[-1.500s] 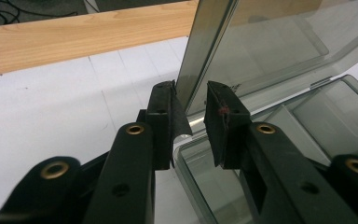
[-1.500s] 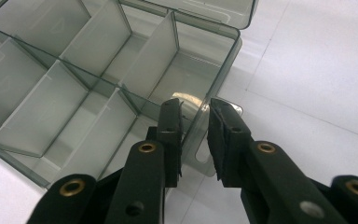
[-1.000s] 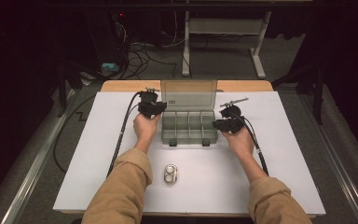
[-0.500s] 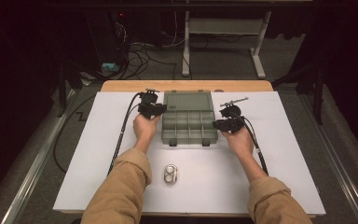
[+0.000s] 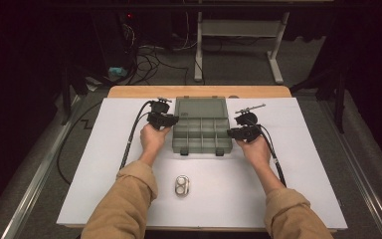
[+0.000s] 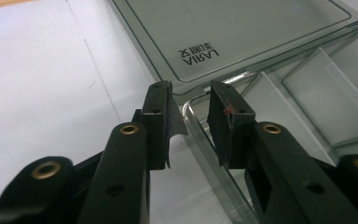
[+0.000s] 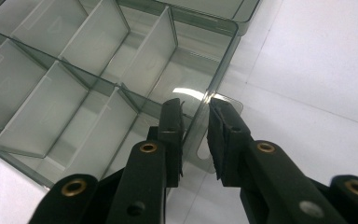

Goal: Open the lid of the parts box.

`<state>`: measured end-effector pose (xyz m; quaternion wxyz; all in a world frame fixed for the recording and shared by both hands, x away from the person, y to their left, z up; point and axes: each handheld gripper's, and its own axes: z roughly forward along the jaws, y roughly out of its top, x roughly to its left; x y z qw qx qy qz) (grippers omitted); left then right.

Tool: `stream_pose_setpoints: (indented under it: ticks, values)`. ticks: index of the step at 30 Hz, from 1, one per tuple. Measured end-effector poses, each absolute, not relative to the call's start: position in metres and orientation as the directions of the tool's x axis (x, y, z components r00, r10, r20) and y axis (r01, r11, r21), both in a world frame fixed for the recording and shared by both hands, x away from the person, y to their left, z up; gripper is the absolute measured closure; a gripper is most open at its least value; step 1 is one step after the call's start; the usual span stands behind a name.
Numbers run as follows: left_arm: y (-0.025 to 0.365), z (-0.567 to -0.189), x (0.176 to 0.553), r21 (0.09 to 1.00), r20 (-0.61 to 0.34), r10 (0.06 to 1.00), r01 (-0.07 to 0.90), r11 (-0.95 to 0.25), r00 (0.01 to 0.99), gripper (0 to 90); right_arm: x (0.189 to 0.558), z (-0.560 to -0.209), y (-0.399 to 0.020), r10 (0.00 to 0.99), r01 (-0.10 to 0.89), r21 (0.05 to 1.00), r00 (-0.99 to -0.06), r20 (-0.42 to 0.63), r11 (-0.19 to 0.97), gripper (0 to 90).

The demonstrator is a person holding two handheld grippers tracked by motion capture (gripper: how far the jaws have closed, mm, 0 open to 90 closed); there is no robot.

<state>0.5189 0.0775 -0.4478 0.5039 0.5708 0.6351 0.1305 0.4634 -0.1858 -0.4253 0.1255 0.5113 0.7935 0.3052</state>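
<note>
A clear grey compartment box lies open in the middle of the white table, its lid folded flat behind it. My left gripper is at the box's left edge. Its jaws have just been opening and now straddle the left wall near the hinge without pressing on it; the lid lies beyond my left gripper. My right gripper is at the box's right edge. In the right gripper view, my right gripper is closed on the right wall and its clear tab, beside empty compartments.
A small oval metal piece lies on the white sheet between the person's forearms, near the front edge. A wooden strip borders the table's far side. Cables trail from both grippers down toward the front.
The lid, which stood upright a second ago, now lies flat behind the box. Both hands have stayed where they were.
</note>
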Motion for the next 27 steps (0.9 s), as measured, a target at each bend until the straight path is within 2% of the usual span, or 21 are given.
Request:
stream_pose_setpoints:
  ticks: [9, 18, 22, 27]
  values:
    - [0.074, -0.454, 0.512, 0.733, -0.482, 0.859, 0.615, 0.290, 0.169, 69.2, 0.464, -0.424, -0.184, 0.884, 0.729, 0.606, -0.459, 0.086, 0.319, 75.9]
    - [0.090, -0.438, 0.500, 0.747, -0.497, 0.848, 0.587, 0.312, 0.183, 63.3, 0.464, -0.424, -0.185, 0.866, 0.704, 0.618, -0.495, 0.074, 0.350, 74.8]
    - [0.097, -0.430, 0.491, 0.762, -0.490, 0.847, 0.573, 0.303, 0.205, 56.3, 0.458, -0.420, -0.190, 0.851, 0.677, 0.646, -0.518, 0.079, 0.353, 65.5]
    - [0.107, -0.424, 0.476, 0.776, -0.494, 0.839, 0.550, 0.307, 0.228, 51.6, 0.447, -0.411, -0.199, 0.844, 0.638, 0.694, -0.531, 0.082, 0.334, 59.8]
